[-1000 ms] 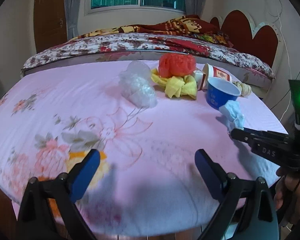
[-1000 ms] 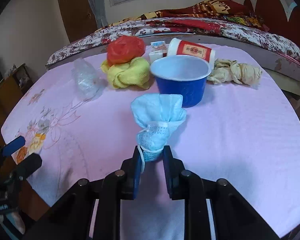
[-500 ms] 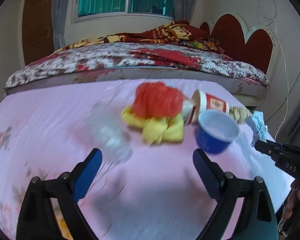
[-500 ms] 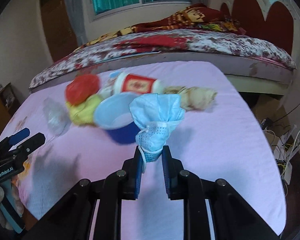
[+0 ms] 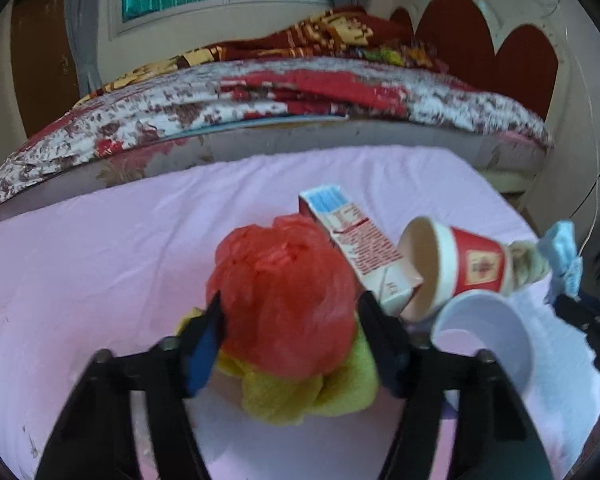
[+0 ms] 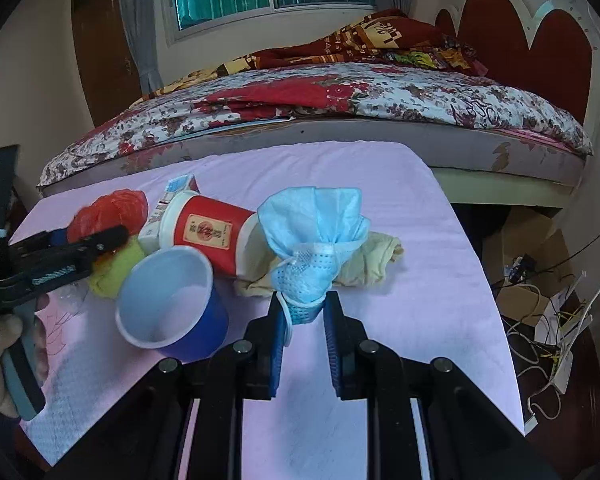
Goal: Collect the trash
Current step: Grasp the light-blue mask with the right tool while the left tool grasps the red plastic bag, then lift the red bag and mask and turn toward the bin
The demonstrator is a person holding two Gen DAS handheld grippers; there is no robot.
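Holding the crumpled blue face mask [image 6: 314,240] by its bunched lower end, my right gripper [image 6: 305,322] had its jaws nearly shut on it, the mask lifted off the pink tablecloth [image 6: 420,280]. My left gripper [image 5: 290,336] stood with jaws wide apart, one finger on each side of the red plastic bag [image 5: 284,300], close against it, though I could not tell whether they pressed it. I took that red bag as my landmark. Directly beneath it, nearer to me, lay a yellow cloth [image 5: 312,392]. To its right and near sat the blue cup [image 6: 172,300], upright and slightly tilted, white inside. Just right of the bag lay a small carton [image 5: 360,252] on its side, and against that carton a red paper cup [image 5: 456,268] on its side, mouth toward the bag. Beyond the red cup, further right, was a beige crumpled rag [image 6: 372,264]. Far behind the bag stood the bed [image 6: 340,96] with a floral cover
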